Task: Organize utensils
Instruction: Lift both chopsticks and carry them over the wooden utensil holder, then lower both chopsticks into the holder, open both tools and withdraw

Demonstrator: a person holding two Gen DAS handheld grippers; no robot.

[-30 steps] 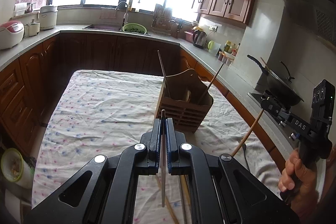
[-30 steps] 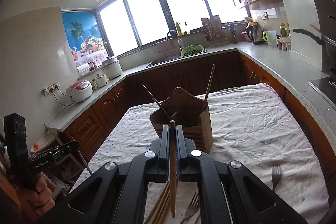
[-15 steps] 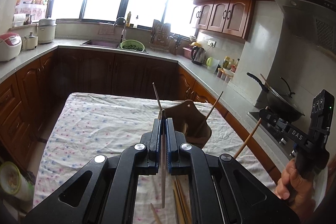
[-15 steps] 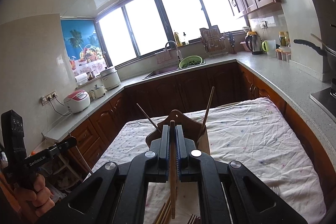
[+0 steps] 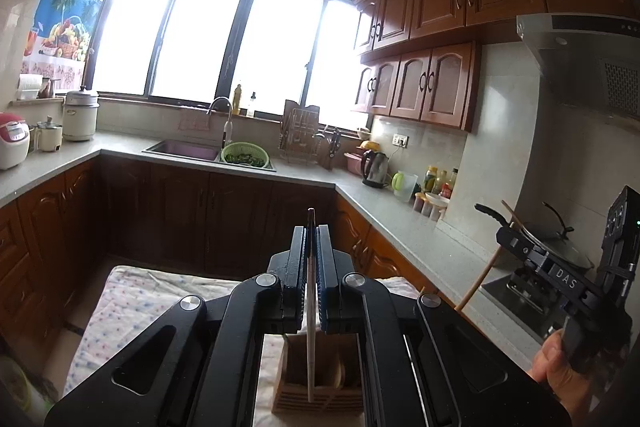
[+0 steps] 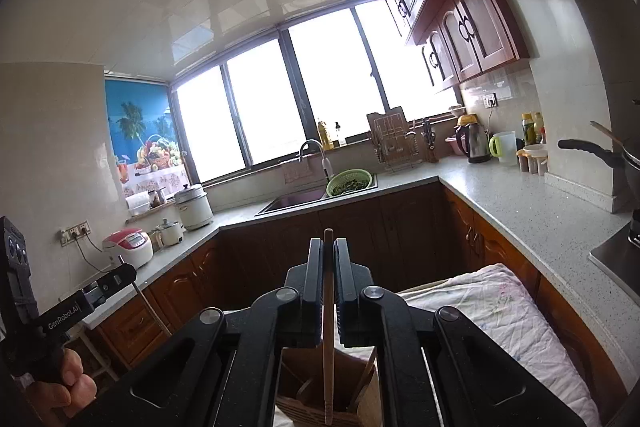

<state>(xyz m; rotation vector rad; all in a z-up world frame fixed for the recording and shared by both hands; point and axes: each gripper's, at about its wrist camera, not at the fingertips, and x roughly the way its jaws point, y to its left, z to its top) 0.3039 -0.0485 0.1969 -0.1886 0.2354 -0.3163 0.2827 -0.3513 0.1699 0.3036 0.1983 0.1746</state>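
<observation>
My left gripper [image 5: 311, 233] is shut on a pale chopstick [image 5: 309, 327] that hangs straight down over the wooden utensil holder [image 5: 318, 393]. My right gripper [image 6: 328, 247] is shut on a brown wooden chopstick [image 6: 328, 347] that hangs down over the same holder [image 6: 320, 407], which has other sticks in it. The right gripper also shows at the right edge of the left wrist view [image 5: 516, 245], with its chopstick [image 5: 478, 283] slanting down. The left gripper shows at the left edge of the right wrist view [image 6: 120, 277].
The holder stands on a table with a floral cloth [image 5: 132, 303], which also shows in the right wrist view [image 6: 500, 311]. Counters ring the room, with a sink and green colander [image 5: 244, 155], a kettle [image 6: 474, 141], a rice cooker [image 6: 130, 247] and a wok [image 5: 560, 243] on the stove.
Both grippers have lifted and tilted up with their chopsticks. The holder has slid from mid-frame to below the jaws, and the loose utensils on the cloth have dropped out of view.
</observation>
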